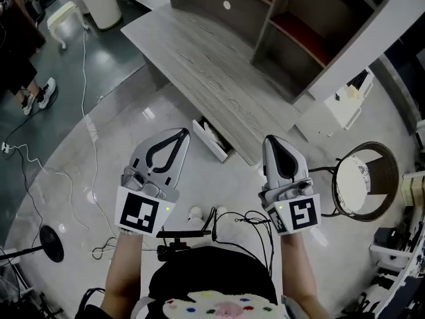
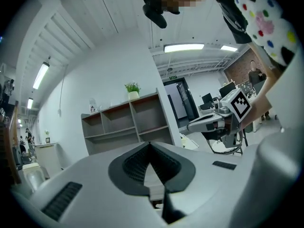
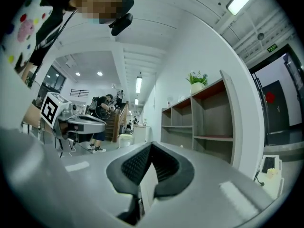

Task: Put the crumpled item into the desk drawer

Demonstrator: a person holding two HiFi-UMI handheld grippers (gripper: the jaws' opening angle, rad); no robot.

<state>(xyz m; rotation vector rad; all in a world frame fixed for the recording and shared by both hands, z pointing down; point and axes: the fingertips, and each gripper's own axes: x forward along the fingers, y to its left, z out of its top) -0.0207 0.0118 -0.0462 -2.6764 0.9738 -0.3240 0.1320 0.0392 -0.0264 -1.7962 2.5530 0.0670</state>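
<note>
Left gripper [image 1: 183, 132] clenched, empty, raised before desk [image 1: 199, 58]. Right gripper [image 1: 269, 139] beside it, also clamped on nothing. Drawer [image 1: 203, 137] open under desk's near edge, white crumpled item [image 1: 214, 133] inside. Shelf [image 1: 292, 18] on desk's far side.

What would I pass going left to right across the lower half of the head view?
From the left: black round stand base → left gripper → open desk drawer → right gripper → round chair.
</note>
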